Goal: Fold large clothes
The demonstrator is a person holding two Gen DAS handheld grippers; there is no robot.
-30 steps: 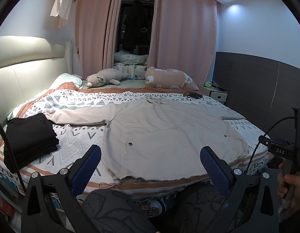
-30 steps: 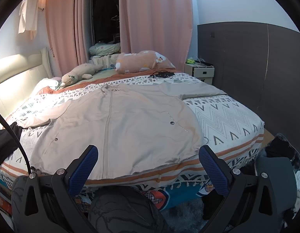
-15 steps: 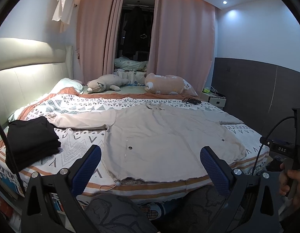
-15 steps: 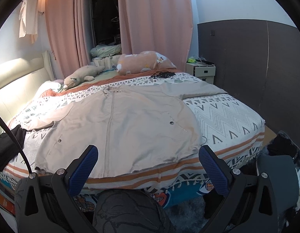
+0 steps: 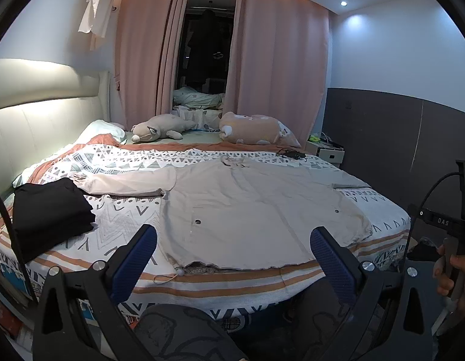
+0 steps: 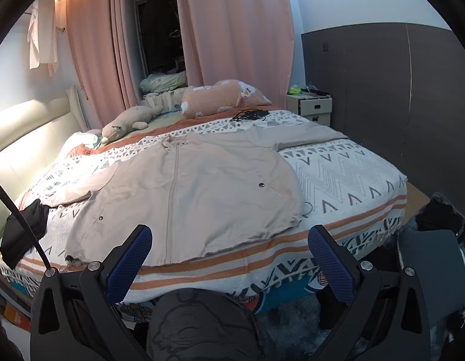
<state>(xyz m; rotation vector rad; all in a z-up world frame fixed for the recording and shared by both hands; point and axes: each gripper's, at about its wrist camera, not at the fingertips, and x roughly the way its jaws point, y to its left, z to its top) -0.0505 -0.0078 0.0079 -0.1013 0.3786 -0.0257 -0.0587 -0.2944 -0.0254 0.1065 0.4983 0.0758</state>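
Observation:
A large beige coat (image 5: 247,207) (image 6: 190,186) lies spread flat on the bed (image 5: 118,219) (image 6: 346,177), front up, both sleeves stretched out sideways and its hem at the near edge. My left gripper (image 5: 232,258) hangs open in front of the bed's near edge, below the hem, with nothing between its blue pads. My right gripper (image 6: 229,258) is likewise open and empty, held off the near edge towards the coat's right half. A hand (image 5: 452,273) holding the right gripper's handle shows at the right of the left wrist view.
A folded black garment (image 5: 49,210) (image 6: 22,228) lies on the bed's left side. Two plush toys (image 5: 160,128) (image 5: 256,129) lie at the far end before pink curtains (image 5: 280,66). A nightstand (image 6: 310,108) stands at the far right. The person's patterned knees (image 6: 202,328) sit below.
Both grippers have drawn back and risen a little from the bed; the coat appears smaller and lower in both views. The coat itself has not moved.

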